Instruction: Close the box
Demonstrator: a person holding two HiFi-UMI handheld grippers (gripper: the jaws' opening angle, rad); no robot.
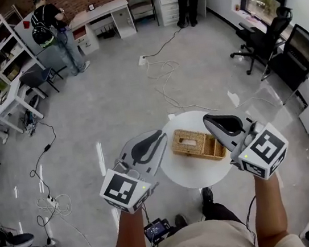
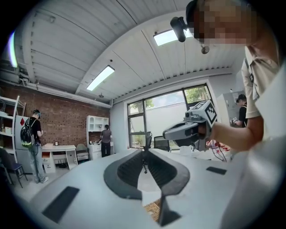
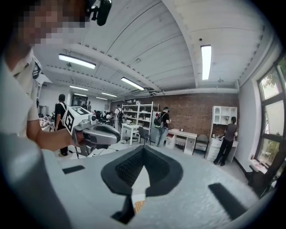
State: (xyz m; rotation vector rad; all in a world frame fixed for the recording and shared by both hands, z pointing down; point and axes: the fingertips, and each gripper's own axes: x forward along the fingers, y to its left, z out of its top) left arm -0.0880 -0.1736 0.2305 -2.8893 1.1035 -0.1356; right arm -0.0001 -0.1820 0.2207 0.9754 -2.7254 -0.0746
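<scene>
Left gripper [image 1: 157, 137] and right gripper [image 1: 210, 119] hover above the wicker box [image 1: 195, 143] on the counter [image 1: 191, 175], fingers [image 2: 129, 172] pressed together, empty; lid seemingly already down.

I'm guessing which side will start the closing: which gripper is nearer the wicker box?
Right, judging by the head view. The right gripper overlaps the right end of the box from above. The left gripper is just off its left end, with a strip of table between.
</scene>
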